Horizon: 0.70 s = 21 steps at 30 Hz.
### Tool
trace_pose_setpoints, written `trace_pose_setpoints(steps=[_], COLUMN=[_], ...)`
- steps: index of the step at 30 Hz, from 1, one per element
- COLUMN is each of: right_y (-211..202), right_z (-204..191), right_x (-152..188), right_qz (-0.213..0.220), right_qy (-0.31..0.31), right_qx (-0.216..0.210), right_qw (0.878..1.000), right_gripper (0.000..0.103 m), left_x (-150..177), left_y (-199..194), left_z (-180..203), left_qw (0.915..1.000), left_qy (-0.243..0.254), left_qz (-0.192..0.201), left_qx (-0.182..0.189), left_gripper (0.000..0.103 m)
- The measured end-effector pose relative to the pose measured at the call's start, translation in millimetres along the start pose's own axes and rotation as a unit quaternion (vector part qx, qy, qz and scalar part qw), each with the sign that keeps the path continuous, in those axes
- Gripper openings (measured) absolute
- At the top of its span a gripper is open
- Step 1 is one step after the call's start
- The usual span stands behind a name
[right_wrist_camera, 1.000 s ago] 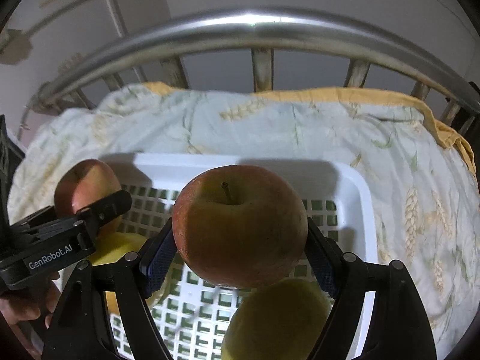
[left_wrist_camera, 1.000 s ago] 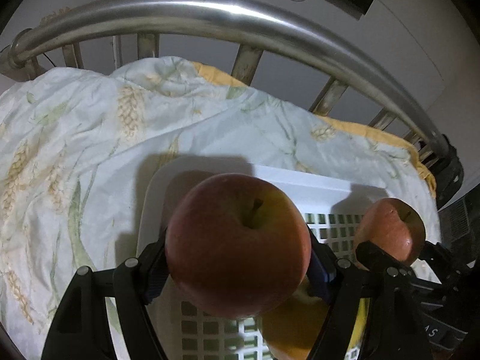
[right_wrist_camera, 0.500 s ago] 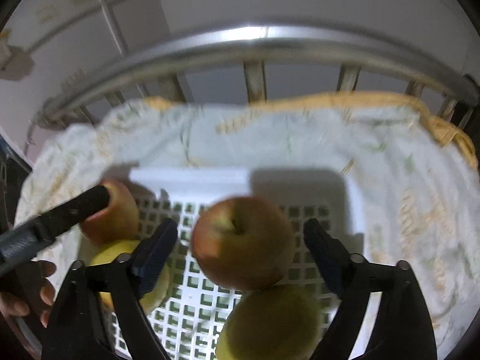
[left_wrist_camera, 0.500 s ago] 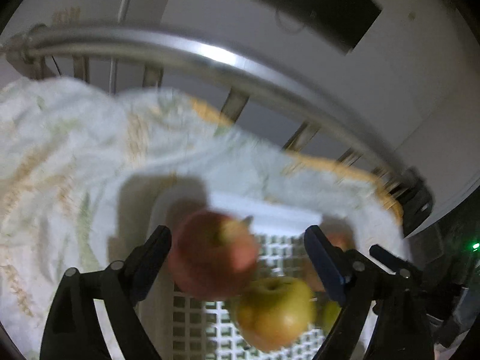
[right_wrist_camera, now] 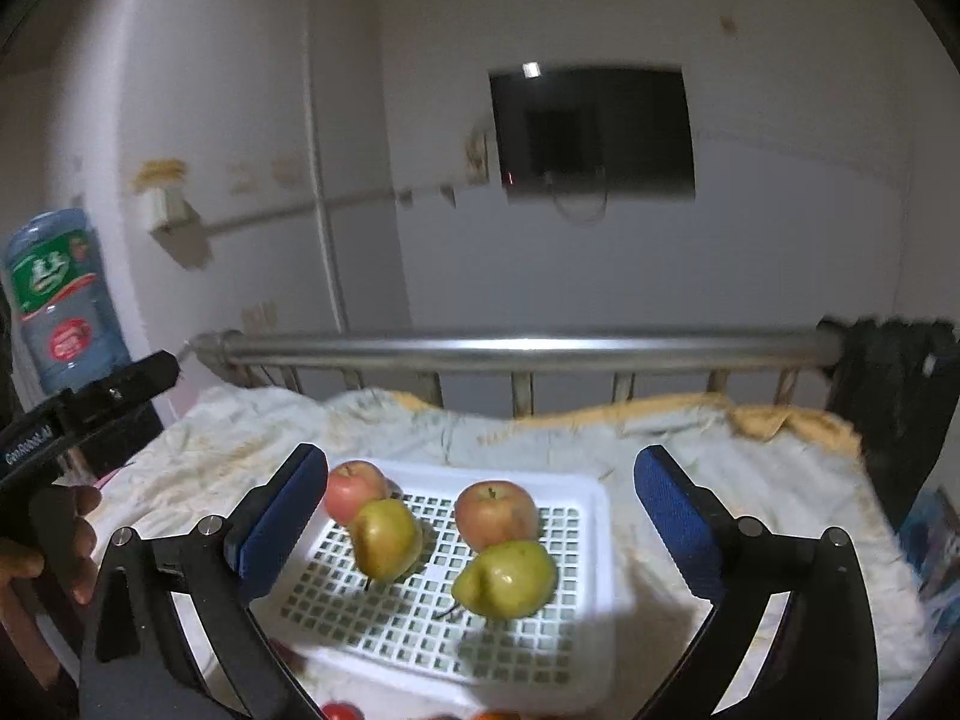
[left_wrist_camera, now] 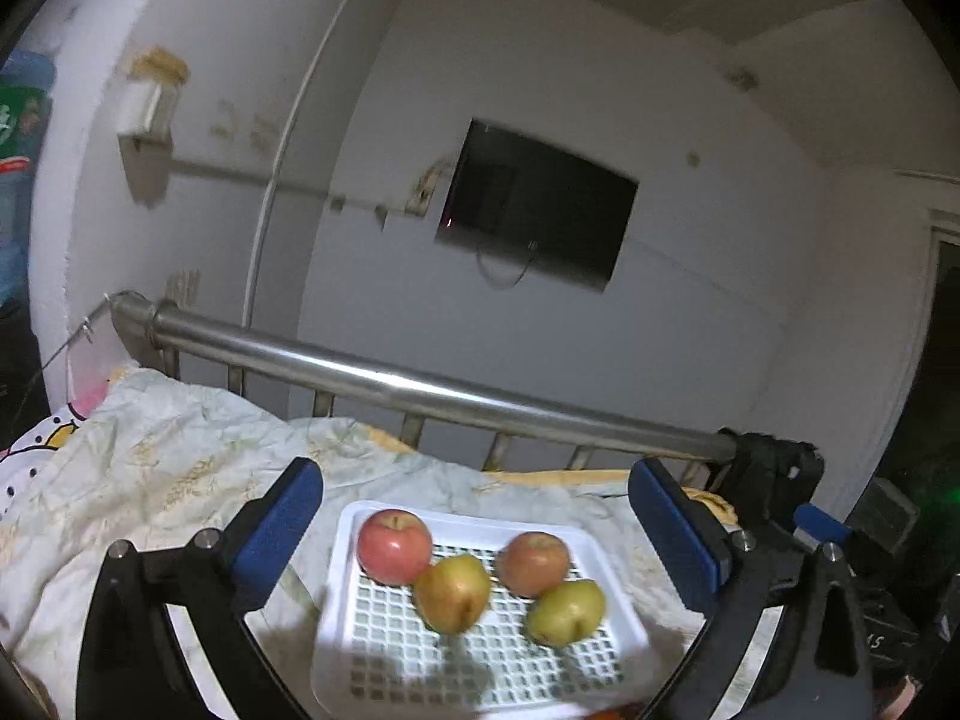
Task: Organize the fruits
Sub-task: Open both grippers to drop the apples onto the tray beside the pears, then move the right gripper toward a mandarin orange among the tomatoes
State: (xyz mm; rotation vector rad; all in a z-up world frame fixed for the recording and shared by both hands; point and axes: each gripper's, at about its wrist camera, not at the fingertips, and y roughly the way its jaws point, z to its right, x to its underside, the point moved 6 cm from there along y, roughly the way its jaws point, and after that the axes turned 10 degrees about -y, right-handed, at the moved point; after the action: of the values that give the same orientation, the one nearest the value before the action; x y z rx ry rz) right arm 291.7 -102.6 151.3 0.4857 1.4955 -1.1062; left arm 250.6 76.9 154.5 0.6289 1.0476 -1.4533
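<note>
A white slotted basket [left_wrist_camera: 384,660] [right_wrist_camera: 594,588] lies on the bed cloth. It holds two red apples [left_wrist_camera: 394,546] [left_wrist_camera: 534,563] at the back and two yellow-green pears [left_wrist_camera: 452,594] [left_wrist_camera: 567,611] in front of them. The same apples [right_wrist_camera: 354,491] [right_wrist_camera: 495,515] and pears [right_wrist_camera: 385,537] [right_wrist_camera: 504,578] show in the right wrist view. My left gripper [left_wrist_camera: 477,531] is open and empty, raised back from the basket. My right gripper [right_wrist_camera: 480,516] is open and empty too, also back from the basket. The left gripper's body [right_wrist_camera: 78,414] shows at the left of the right wrist view.
A steel bed rail [left_wrist_camera: 420,387] [right_wrist_camera: 522,348] crosses behind the basket. A dark screen [left_wrist_camera: 534,204] hangs on the wall. A water bottle [right_wrist_camera: 57,294] stands at left. Small red and orange things [right_wrist_camera: 339,710] peek in at the bottom edge.
Both grippers opened and let their apples drop into the basket, then pulled up and back. The basket now looks small and far below the fingers.
</note>
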Motion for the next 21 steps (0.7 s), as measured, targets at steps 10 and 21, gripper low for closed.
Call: trace_pose_setpoints(steps=[10,21], right_y=[-101.2,-128.9], right_z=[-8.7,-18.3], right_x=[31.2,72.8], right_qz=[0.072,0.070], right_qy=[-0.010,0.000], right_qx=[0.024,0.036], right_qw=[0.997,0.997], right_gripper=[0.103,0.103], left_x=[62.4,113.2], left_y=[-52.4,-73.3], left_z=[18.3,7.2], left_qw=[0.9990,0.9961], left_qy=[0.036,0.065], left_qz=[-0.015,-0.057], left_qx=[0.021,0.012], left_gripper=[0.103,0.103])
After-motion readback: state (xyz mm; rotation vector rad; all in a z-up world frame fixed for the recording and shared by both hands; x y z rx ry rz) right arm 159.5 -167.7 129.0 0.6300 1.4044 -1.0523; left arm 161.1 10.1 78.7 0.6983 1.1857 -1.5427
